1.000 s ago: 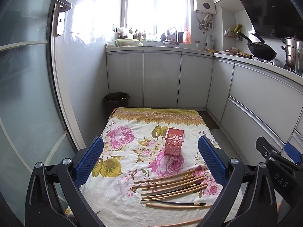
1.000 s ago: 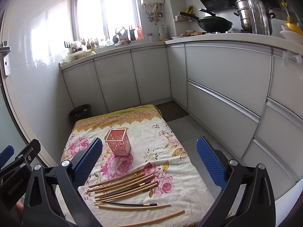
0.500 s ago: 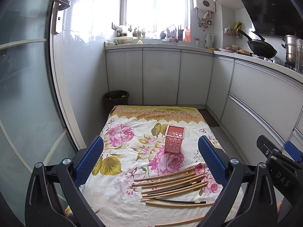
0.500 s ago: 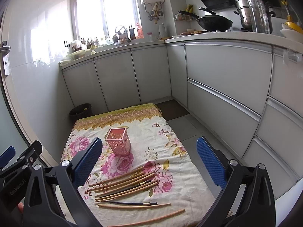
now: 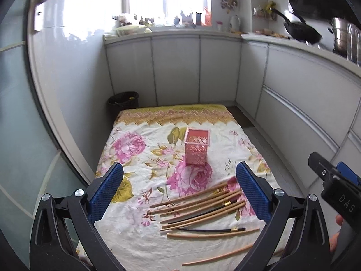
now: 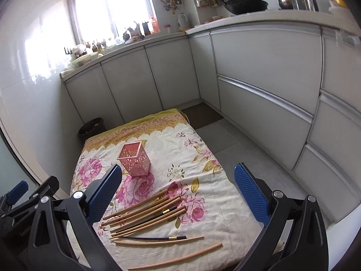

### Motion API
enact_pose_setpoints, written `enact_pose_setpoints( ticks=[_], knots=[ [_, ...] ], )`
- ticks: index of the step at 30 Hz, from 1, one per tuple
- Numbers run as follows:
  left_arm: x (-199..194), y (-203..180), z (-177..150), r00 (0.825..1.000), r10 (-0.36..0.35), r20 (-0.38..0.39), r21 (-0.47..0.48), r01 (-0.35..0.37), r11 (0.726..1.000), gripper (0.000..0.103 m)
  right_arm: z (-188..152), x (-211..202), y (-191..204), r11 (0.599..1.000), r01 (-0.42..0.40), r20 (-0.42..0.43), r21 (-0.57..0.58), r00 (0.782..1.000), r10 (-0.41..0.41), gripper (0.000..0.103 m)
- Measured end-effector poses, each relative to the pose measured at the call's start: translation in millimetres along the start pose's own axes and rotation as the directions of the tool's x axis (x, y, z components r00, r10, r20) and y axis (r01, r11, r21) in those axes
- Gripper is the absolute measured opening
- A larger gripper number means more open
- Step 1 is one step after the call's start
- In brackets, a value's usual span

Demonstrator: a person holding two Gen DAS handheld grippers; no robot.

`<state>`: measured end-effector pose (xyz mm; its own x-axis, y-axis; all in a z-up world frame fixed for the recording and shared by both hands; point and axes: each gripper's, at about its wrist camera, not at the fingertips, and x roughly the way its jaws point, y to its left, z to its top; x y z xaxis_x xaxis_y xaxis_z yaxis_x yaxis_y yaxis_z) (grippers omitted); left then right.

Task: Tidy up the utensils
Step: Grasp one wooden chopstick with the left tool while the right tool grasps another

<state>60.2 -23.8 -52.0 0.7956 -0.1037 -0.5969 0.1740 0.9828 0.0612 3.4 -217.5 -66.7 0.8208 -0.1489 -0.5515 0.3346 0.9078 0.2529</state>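
A pink perforated holder (image 5: 196,147) (image 6: 134,159) stands upright on a floral cloth (image 5: 144,162) (image 6: 209,180) spread on the kitchen floor. Several wooden and black chopsticks (image 5: 198,207) (image 6: 146,216) lie loose on the cloth, nearer to me than the holder. My left gripper (image 5: 179,187) hovers open above the cloth, with the chopsticks between and below its blue pads. My right gripper (image 6: 178,186) is open too, above the same pile. Each gripper shows at the edge of the other's view: the right gripper (image 5: 334,187) and the left gripper (image 6: 20,201).
White cabinet fronts (image 5: 176,67) (image 6: 266,72) close in the far and right sides. A black waste bin (image 5: 123,100) (image 6: 92,127) stands at the cloth's far left corner. A glass door (image 5: 15,113) runs along the left. Bare grey floor (image 6: 227,135) lies right of the cloth.
Both grippers have tilted downward and moved a little closer to the cloth, so the chopsticks and holder sit higher and larger in view. Both stay open; nothing has been picked up.
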Motion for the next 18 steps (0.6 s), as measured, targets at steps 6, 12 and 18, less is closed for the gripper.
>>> enact_pose_setpoints(
  ticks=[6, 12, 18],
  knots=[
    [96.2, -45.4, -9.0, 0.960, -0.086, -0.267, 0.264, 0.159, 0.951, 0.096, -20.2, 54.9, -69.1, 0.983, 0.012, -0.166, 0.185, 0.986, 0.020, 0.097],
    [185.4, -72.1, -18.4, 0.886, -0.043, -0.462, 0.361, 0.232, 0.903, 0.096, -46.3, 109.9, -123.9, 0.933, 0.002, -0.296, 0.361, 0.949, 0.112, 0.097],
    [260.1, -99.9, -23.8, 0.738, -0.070, -0.671, 0.338, 0.389, 0.857, 0.096, -59.9, 151.0, -131.4, 0.929, 0.006, -0.368, 0.370, 0.919, 0.141, 0.097]
  ],
)
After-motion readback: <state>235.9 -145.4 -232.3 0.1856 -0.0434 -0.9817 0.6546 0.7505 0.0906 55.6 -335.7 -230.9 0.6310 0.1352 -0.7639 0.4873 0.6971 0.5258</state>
